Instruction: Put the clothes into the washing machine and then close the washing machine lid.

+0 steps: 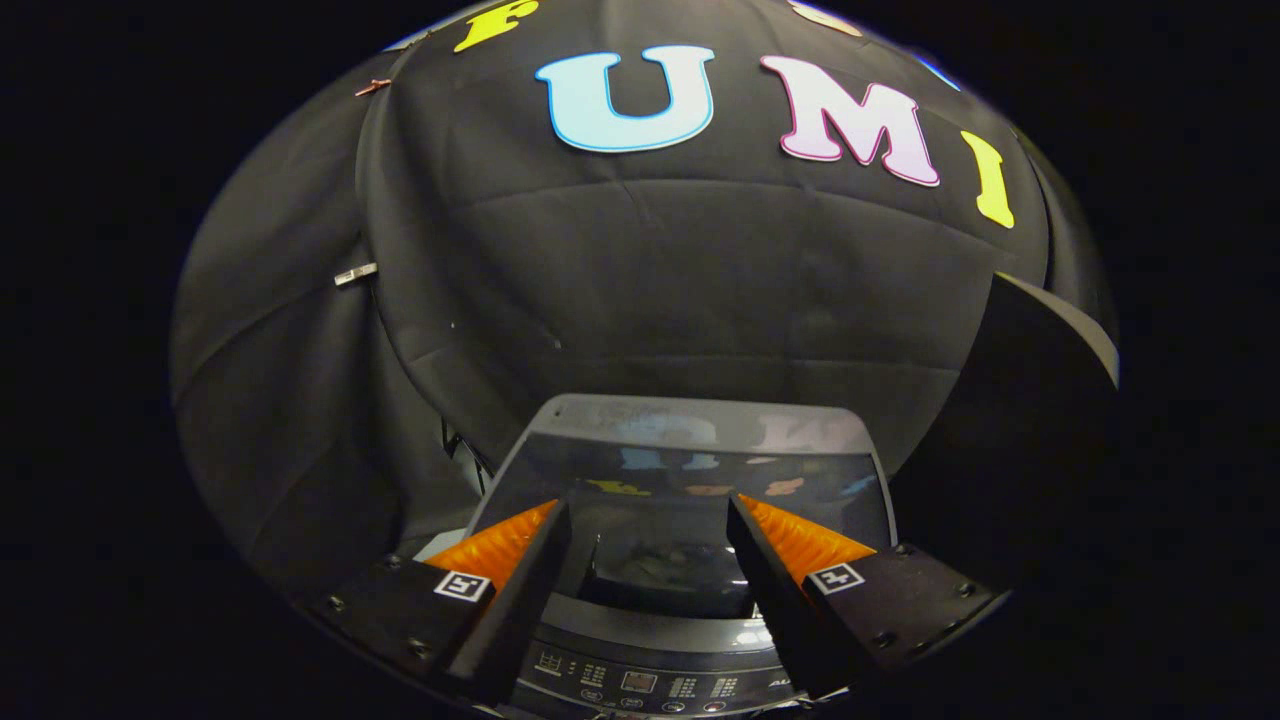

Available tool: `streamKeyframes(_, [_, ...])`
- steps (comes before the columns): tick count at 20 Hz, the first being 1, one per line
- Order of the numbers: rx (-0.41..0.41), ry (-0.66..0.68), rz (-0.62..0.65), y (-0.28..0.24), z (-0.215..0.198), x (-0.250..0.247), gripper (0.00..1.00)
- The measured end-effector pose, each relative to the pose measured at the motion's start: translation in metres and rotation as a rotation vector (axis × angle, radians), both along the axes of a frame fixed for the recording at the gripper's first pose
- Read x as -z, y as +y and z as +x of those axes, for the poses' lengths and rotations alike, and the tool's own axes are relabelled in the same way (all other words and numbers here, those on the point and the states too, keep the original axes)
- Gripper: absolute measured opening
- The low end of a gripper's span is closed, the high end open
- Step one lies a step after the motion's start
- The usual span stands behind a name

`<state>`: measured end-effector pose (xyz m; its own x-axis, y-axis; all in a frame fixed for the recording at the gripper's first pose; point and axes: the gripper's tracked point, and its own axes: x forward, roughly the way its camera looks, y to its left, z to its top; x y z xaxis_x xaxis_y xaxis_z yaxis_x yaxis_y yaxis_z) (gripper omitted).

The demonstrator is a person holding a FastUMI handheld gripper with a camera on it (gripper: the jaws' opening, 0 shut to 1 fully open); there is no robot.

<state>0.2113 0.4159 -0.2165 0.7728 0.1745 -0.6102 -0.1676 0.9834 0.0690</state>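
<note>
A grey top-loading washing machine stands right under and ahead of my fingers. Its control panel (640,685) runs across below them. The lid (690,450) is raised behind the opening, and its dark glass reflects the booth wall. The drum opening (650,575) shows as a dark hollow between my fingers; something dim lies inside, and I cannot tell whether it is clothing. My gripper (648,505) hovers over the opening, open wide, with nothing between its fingers.
Black cloth walls close in behind the machine and to the left, with a metal clip (355,273) on the left fold. A dark flat panel with a pale edge (1050,340) rises to the right of the machine.
</note>
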Motion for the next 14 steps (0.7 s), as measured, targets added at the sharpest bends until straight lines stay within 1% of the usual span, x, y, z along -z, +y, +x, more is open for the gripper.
streamKeyframes(3, [0.008,0.030,0.003,-0.003,-0.005,0.015,0.99])
streamKeyframes(7, [0.000,0.011,-0.011,-0.005,-0.007,0.012,0.99])
streamKeyframes(10, [-0.014,-0.052,-0.023,-0.001,-0.012,-0.008,0.99])
streamKeyframes(14, [-0.046,-0.183,-0.026,-0.003,-0.022,-0.058,0.99])
